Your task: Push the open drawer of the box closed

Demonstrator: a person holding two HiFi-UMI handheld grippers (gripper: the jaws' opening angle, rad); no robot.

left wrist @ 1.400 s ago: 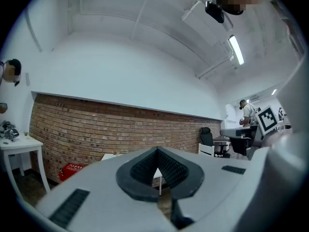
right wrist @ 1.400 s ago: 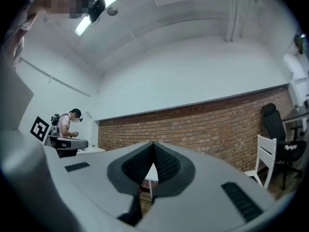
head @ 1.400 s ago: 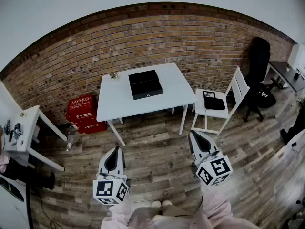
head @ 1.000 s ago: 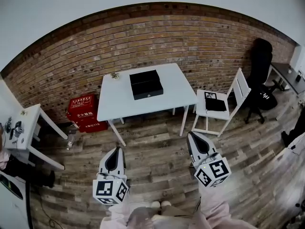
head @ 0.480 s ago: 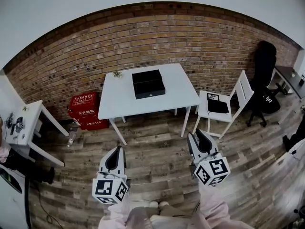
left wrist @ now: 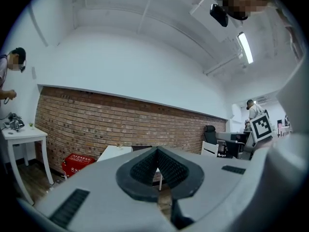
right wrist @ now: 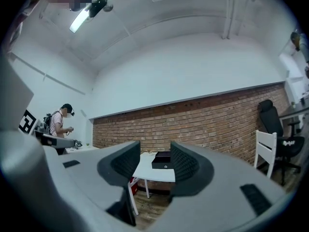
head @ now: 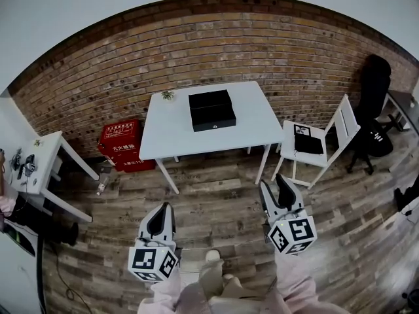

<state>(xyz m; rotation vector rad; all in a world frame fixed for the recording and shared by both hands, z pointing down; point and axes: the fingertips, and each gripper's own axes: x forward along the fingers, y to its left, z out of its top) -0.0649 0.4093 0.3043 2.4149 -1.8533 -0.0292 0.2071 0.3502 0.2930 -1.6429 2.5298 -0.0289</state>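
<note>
Since the earlier frame the right tool (head: 273, 184) has been opening its jaws, and they are now standing wide apart with nothing between them. The person is also stepping closer, so the white bench (head: 163, 136) is sitting slightly nearer in the head view. The left tool (head: 163, 208) is keeping its jaws pressed together, empty.

The black box (head: 212, 110) is lying at the middle of the bench, towards the brick wall, well apart from both tools. Its front face, with a small pale spot, is facing the person. A seam is crossing its top, and the nearer half is probably the pulled-out drawer.

Judging by this, the task is only starting: the approach is under way, and both the reach and the push are still waiting.

As for writing, the red crate (head: 121, 146) beside the bench is showing white Chinese characters, too small to read, and the tools' cubes are carrying black-and-white square markers.
</note>
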